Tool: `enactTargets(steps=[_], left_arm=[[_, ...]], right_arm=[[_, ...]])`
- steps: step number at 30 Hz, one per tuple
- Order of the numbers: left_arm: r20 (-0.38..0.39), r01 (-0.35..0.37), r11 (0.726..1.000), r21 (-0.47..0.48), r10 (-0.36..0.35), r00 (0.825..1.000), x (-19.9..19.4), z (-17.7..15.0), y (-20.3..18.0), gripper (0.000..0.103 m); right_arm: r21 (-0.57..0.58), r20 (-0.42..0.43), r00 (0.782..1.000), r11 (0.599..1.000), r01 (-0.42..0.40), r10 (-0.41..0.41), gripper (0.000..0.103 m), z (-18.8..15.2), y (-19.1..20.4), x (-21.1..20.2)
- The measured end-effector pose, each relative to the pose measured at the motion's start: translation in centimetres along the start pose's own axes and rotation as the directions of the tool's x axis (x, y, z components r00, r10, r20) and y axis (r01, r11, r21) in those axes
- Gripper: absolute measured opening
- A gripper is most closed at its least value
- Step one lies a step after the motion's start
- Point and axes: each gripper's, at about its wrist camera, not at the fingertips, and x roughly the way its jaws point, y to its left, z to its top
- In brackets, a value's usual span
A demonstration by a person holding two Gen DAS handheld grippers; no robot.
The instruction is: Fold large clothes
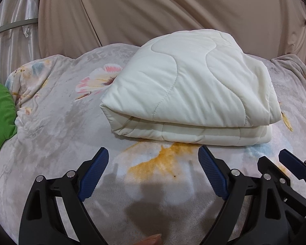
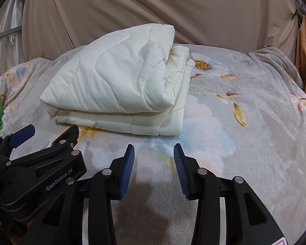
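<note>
While both grippers hover low over near part of bed, cream quilted blanket (image 1: 191, 87) lies folded into thick stack at middle of floral grey bedspread (image 1: 57, 122), just beyond fingertips, touched by neither. Left gripper (image 1: 153, 155) jaws spread wide, nothing between blue pads (image 1: 93, 173). Right gripper (image 2: 154, 153) jaws parted about halfway, also empty, close beside left gripper. Green cushion (image 1: 0, 118) at far left edge. Beige curtain (image 1: 163, 10) hangs behind bed.
</note>
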Motion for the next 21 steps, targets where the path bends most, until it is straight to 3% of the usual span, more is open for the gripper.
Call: enactTargets(steps=[21], left_arm=[[0.003, -0.002, 1.000, 0.004, 0.002, 1.000, 0.00, 0.06, 0.02, 0.085]], right_arm=[[-0.004, 0.000, 1.000, 1.000, 0.000, 0.000, 0.040, 0.00, -0.12, 0.05]])
